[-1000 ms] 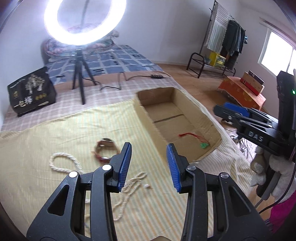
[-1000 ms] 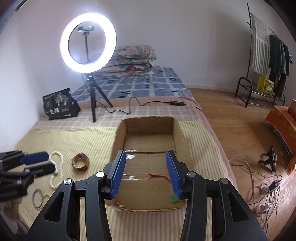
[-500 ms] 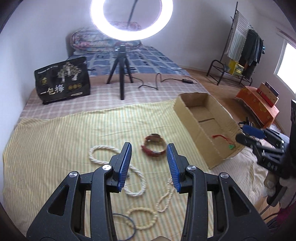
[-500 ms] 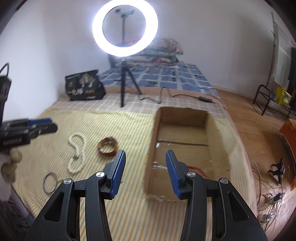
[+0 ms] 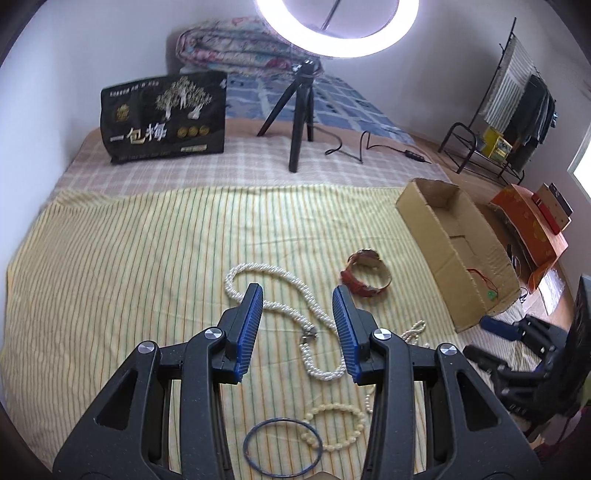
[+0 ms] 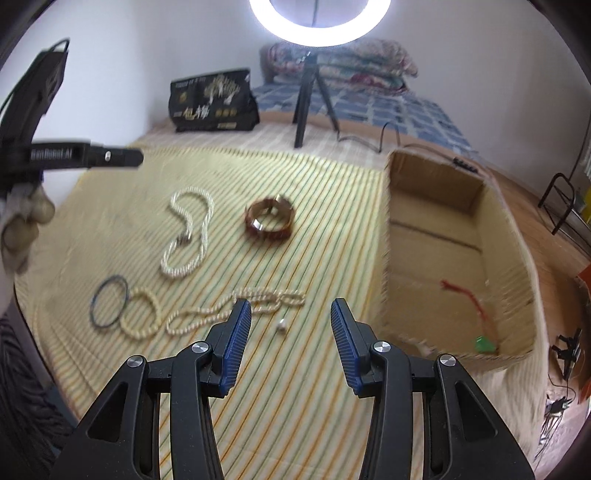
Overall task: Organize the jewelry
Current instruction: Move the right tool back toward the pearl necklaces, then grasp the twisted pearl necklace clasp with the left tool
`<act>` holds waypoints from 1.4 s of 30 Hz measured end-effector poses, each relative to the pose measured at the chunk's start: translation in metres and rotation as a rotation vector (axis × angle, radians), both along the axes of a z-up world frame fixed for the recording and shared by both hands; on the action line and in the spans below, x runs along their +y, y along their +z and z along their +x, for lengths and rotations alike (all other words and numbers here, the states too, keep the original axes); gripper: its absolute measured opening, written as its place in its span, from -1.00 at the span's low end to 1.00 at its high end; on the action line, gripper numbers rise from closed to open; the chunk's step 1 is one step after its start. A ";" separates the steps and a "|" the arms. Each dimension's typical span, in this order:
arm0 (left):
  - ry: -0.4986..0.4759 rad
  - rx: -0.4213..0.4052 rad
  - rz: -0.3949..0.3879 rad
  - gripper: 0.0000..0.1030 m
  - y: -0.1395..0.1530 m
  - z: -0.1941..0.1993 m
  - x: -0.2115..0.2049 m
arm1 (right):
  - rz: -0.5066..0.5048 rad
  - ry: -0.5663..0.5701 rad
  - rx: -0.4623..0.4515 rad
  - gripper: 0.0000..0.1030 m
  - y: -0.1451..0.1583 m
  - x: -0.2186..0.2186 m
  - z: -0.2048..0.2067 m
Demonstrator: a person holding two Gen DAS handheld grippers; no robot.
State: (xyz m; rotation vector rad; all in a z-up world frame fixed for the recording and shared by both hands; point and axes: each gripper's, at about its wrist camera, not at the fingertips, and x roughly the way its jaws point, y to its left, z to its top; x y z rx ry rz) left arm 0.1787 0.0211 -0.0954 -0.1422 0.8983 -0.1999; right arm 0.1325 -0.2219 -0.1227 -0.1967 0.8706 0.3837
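Both jaws gape empty over a looped white pearl necklace (image 5: 295,314) on striped cloth (image 5: 129,258)

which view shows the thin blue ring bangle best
The right wrist view: the thin blue ring bangle lies fully in sight on the striped cloth, though slightly blurred. The left wrist view is sharper, but the bangle sits at the bottom edge, partly hidden behind the left gripper.

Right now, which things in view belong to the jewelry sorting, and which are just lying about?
Job:
pearl necklace
brown bangle
blue ring
bead bracelet
thin bead strand
cardboard box, red cord inside

Lying about:
ring light
black bag
folded quilts
clothes rack
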 end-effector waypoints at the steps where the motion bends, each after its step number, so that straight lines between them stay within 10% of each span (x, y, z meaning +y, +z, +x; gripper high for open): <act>1: 0.001 0.009 0.003 -0.23 -0.003 0.001 0.001 | -0.005 0.005 0.009 -0.16 -0.004 0.002 0.000; 18: -0.058 0.226 0.014 -0.23 -0.071 0.019 -0.021 | -0.036 0.027 0.086 -0.16 -0.034 0.003 0.007; 42: -0.098 0.246 0.089 -0.36 -0.097 0.027 -0.036 | -0.040 0.062 0.118 -0.43 -0.053 0.009 0.027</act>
